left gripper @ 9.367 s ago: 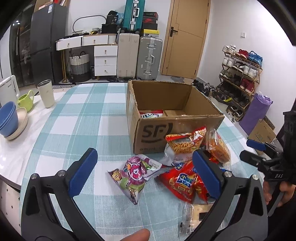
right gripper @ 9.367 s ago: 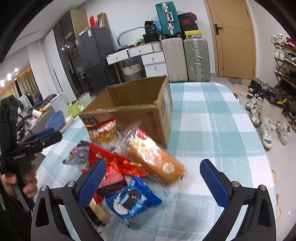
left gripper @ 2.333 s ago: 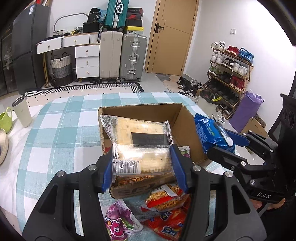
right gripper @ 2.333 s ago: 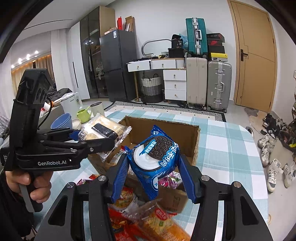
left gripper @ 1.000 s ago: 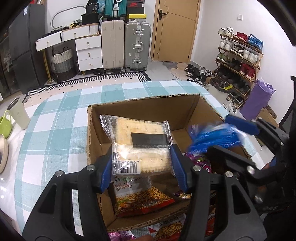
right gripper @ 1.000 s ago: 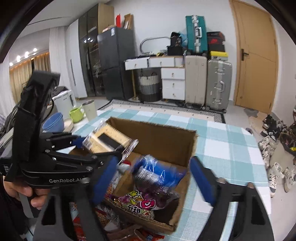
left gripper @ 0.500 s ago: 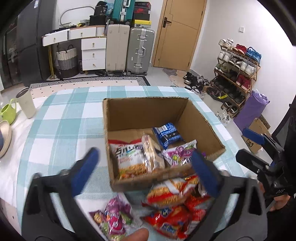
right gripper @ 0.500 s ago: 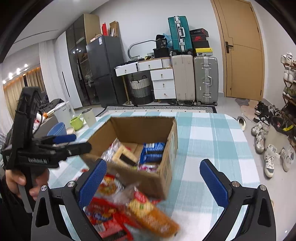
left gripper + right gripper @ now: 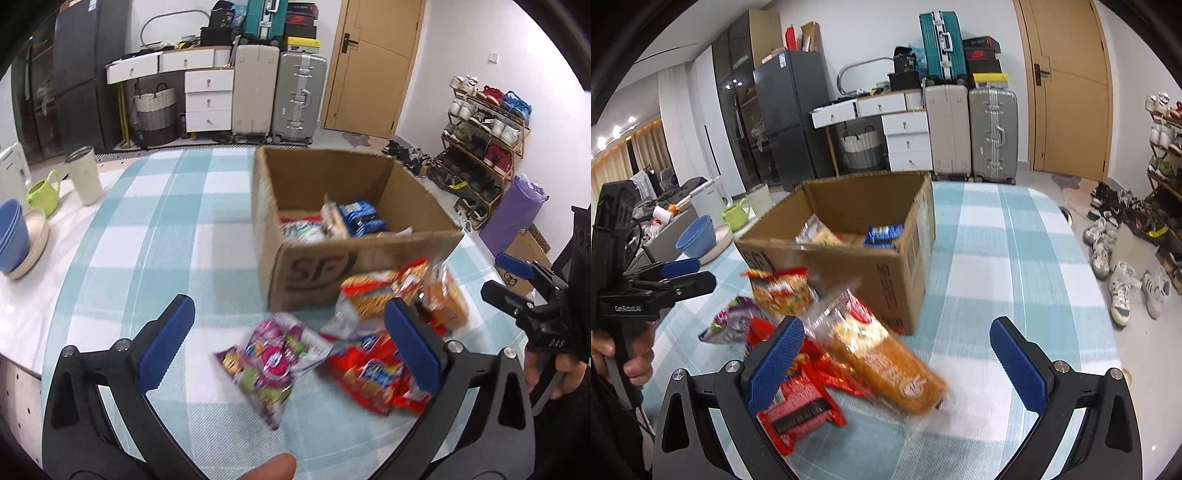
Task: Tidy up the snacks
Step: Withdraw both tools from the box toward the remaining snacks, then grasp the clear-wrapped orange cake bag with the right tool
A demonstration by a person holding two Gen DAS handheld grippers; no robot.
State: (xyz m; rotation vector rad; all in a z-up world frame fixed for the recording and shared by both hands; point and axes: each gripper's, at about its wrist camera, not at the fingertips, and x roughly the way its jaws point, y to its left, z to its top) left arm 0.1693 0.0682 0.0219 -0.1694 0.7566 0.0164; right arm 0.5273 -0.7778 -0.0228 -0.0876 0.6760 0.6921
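Note:
An open cardboard box (image 9: 314, 266) (image 9: 886, 273) stands on the checked tablecloth with a blue cookie pack (image 9: 360, 218) (image 9: 884, 232) and other snacks inside. In front of it lie loose packs: a purple candy bag (image 9: 271, 363) (image 9: 729, 321), red packs (image 9: 373, 376) (image 9: 801, 402), an orange snack bag (image 9: 373, 293) (image 9: 781, 290) and a clear pack of orange biscuits (image 9: 882, 363) (image 9: 445, 299). My left gripper (image 9: 288, 343) hangs open over the purple bag, holding nothing. My right gripper (image 9: 895, 363) is open above the orange biscuit pack, empty.
Blue bowls (image 9: 13, 240), a green cup (image 9: 44, 192) and a white tumbler (image 9: 85, 177) stand at the table's left edge. Suitcases (image 9: 280, 96), drawers and a door are behind; a shoe rack (image 9: 484, 147) stands right. The cloth to the box's right (image 9: 1015, 266) is bare.
Both grippers let go of their packs, the biscuit pack and the blue cookie pack, into the box, opened wide and drew back to the loose snacks in front of it.

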